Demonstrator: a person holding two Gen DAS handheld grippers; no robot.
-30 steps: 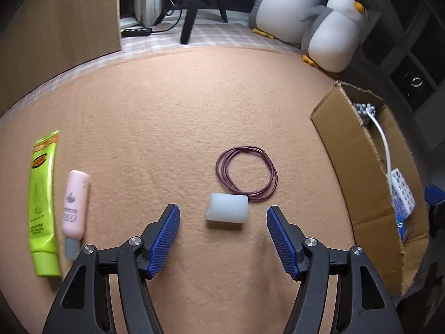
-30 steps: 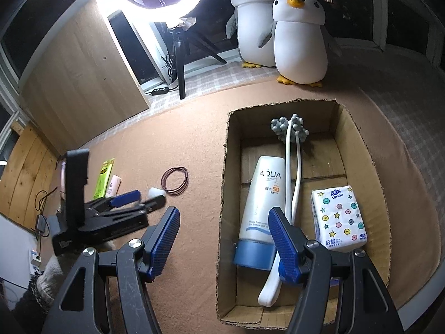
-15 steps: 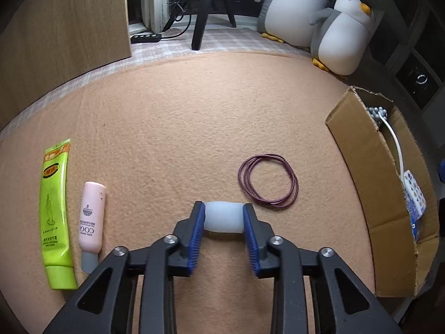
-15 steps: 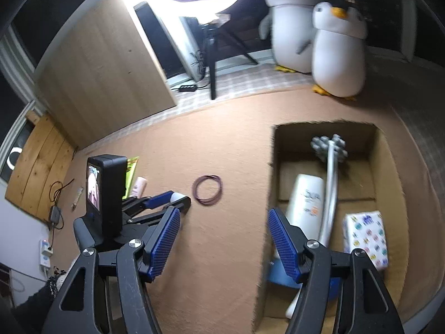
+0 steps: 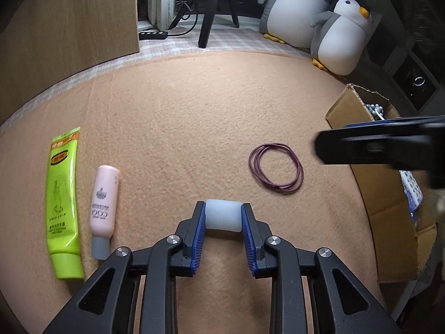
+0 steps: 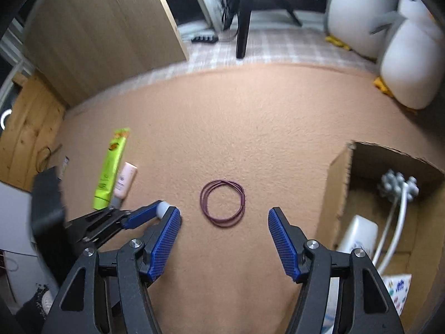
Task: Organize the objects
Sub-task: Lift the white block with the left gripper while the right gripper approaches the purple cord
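Note:
My left gripper (image 5: pixel 223 217) is shut on a small white translucent block (image 5: pixel 223 215) just above the tan mat; it also shows in the right wrist view (image 6: pixel 144 213). My right gripper (image 6: pixel 224 222) is open and empty, with the purple rubber band loop (image 6: pixel 223 206) lying on the mat between and just beyond its fingertips. The loop shows in the left wrist view (image 5: pixel 276 168) too, right of the block. A green tube (image 5: pixel 63 203) and a pink bottle (image 5: pixel 104 203) lie side by side at the left. The right gripper appears blurred at the right edge of the left wrist view (image 5: pixel 383 146).
An open cardboard box (image 6: pixel 338 192) stands at the right and holds a white sunscreen bottle (image 6: pixel 358 233), a white massager (image 6: pixel 397 194) and a tissue pack (image 6: pixel 397 289). Two plush penguins (image 5: pixel 342 36) sit at the back right. A wooden board (image 5: pixel 69 19) and a tripod leg (image 5: pixel 211 11) stand behind the mat.
My left gripper closed on the white block and now holds it. My right gripper swung left from over the box to over the purple rubber band.

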